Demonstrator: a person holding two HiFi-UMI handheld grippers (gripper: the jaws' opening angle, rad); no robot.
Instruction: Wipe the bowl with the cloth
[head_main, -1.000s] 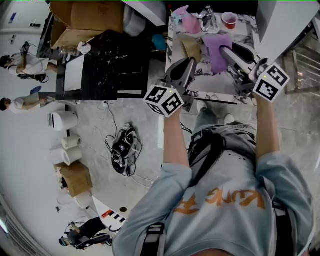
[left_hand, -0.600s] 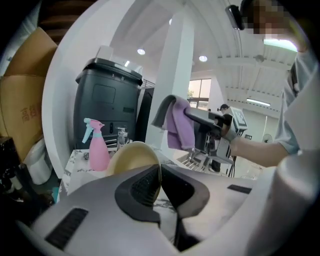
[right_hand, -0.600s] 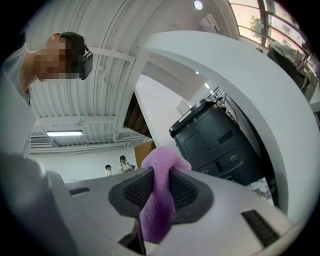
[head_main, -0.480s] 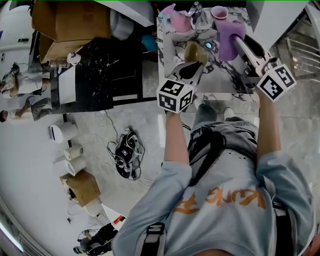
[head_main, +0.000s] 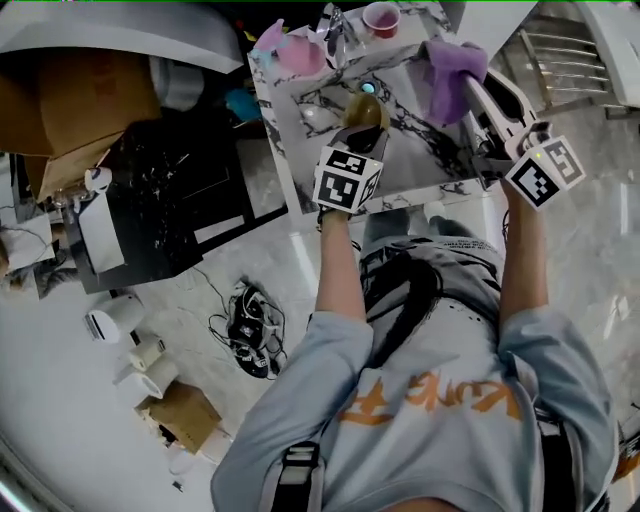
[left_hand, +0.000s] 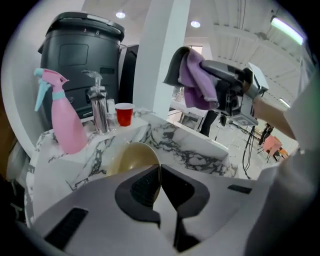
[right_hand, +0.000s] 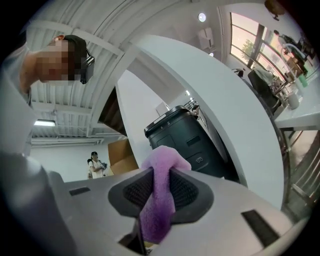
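Clamping one tan bowl (left_hand: 131, 157) in left gripper (left_hand: 159, 174) fingers, one purple cloth (right_hand: 164, 161) in right gripper (right_hand: 159, 186) fingers; upper left, one pink spray bottle (left_hand: 67, 127).

A white marble table (head_main: 420, 150) with dark veins is seen at twelve o'clock in the head view. Pale glossy floor (head_main: 120, 440) is spread from six to nine o'clock, and a cable tangle (head_main: 248, 330) is lying on it. A black counter (head_main: 180, 200) and cardboard boxes (head_main: 80, 110) are picked out at ten o'clock, a metal railing (head_main: 560, 50) at one. Round ceiling lights (left_hand: 120, 15) are lit at twelve in the left gripper view. A bright window (right_hand: 255, 40) is shown at two in the right gripper view.
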